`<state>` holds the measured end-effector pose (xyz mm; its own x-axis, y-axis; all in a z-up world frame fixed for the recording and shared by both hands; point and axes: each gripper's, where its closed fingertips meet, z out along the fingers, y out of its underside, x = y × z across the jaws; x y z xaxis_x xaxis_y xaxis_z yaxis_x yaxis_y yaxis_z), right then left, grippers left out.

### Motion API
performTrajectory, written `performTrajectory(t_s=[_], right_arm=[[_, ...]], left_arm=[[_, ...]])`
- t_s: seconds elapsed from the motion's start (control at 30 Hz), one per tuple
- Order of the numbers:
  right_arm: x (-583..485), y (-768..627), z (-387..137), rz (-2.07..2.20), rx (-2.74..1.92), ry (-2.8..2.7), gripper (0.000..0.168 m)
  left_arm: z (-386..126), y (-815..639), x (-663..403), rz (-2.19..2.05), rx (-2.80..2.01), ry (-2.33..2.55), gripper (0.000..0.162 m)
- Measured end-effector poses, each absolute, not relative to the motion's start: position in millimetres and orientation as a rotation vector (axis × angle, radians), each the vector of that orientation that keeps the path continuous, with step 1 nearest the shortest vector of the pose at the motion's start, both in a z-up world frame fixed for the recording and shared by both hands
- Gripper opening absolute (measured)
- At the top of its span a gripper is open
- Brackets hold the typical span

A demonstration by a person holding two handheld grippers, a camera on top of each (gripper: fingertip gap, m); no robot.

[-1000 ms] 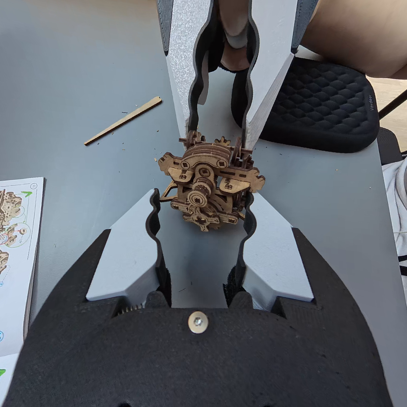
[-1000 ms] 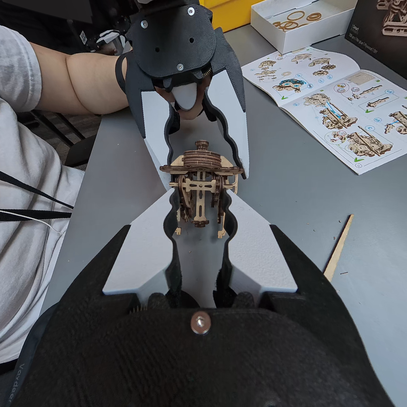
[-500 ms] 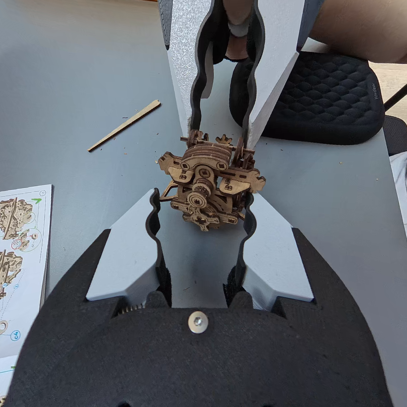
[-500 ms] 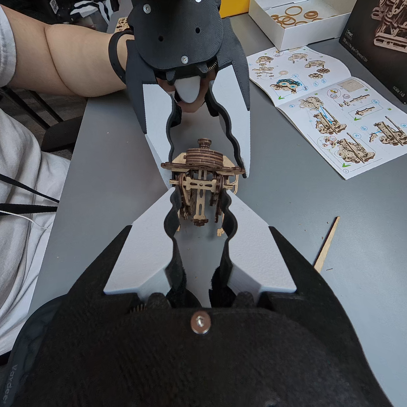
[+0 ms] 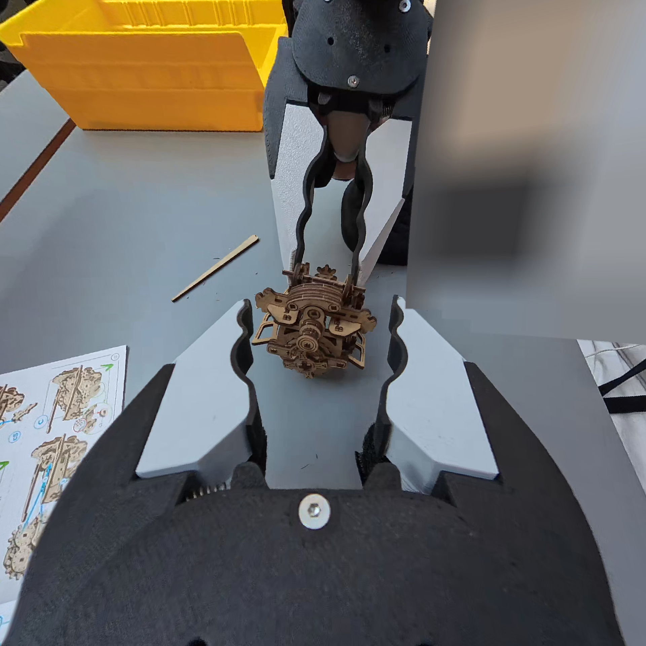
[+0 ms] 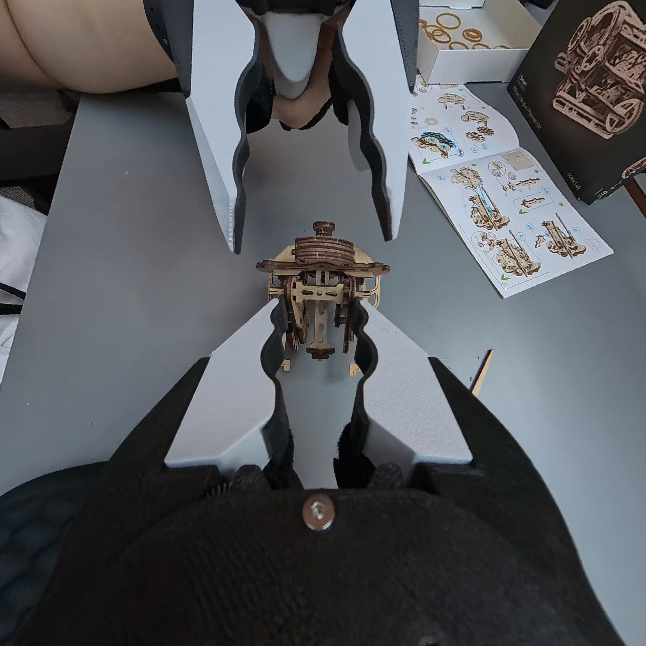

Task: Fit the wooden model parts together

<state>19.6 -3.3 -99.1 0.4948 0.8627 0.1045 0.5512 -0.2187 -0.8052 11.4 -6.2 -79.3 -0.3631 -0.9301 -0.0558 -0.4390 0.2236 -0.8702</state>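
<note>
A small wooden mechanical model (image 5: 311,328) of gears and plates sits between both grippers over the grey table (image 5: 105,209). My right gripper (image 6: 318,309) is shut on the model's (image 6: 321,272) narrow end. In the left wrist view the right gripper (image 5: 327,269) comes in from the top and pinches the far end. My left gripper (image 5: 320,307) is open, its fingertips on either side of the model without touching it. In the right wrist view the left gripper (image 6: 311,241) stands open just beyond the model. I cannot tell whether the model touches the table.
A thin wooden stick (image 5: 216,267) lies left of the model, also seen in the right wrist view (image 6: 482,372). An open instruction booklet (image 6: 507,209), a white box of rings (image 6: 465,42) and a black kit box (image 6: 594,87) are nearby. A yellow bin (image 5: 140,70) stands at the back. Both grippers' tips are close together, under 4 cm apart.
My left gripper has opened, let go of the model and drawn back a little. My right gripper stays shut on the model. Both views have shifted.
</note>
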Motion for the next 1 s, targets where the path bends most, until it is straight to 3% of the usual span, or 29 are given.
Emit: performTrajectory(t_s=[0.2, 1.0], right_arm=[[13.2, -4.0, -99.4, 0.345, -1.880, -1.225, 0.036], [13.1, -5.6, -101.1, 0.186, -1.849, -1.295, 0.036]], left_arm=[[-82.0, -13.8, 18.9, -0.721, -1.043, 2.004, 0.045], [-97.7, -13.9, 18.8, -0.450, -0.959, 2.119, 0.037]])
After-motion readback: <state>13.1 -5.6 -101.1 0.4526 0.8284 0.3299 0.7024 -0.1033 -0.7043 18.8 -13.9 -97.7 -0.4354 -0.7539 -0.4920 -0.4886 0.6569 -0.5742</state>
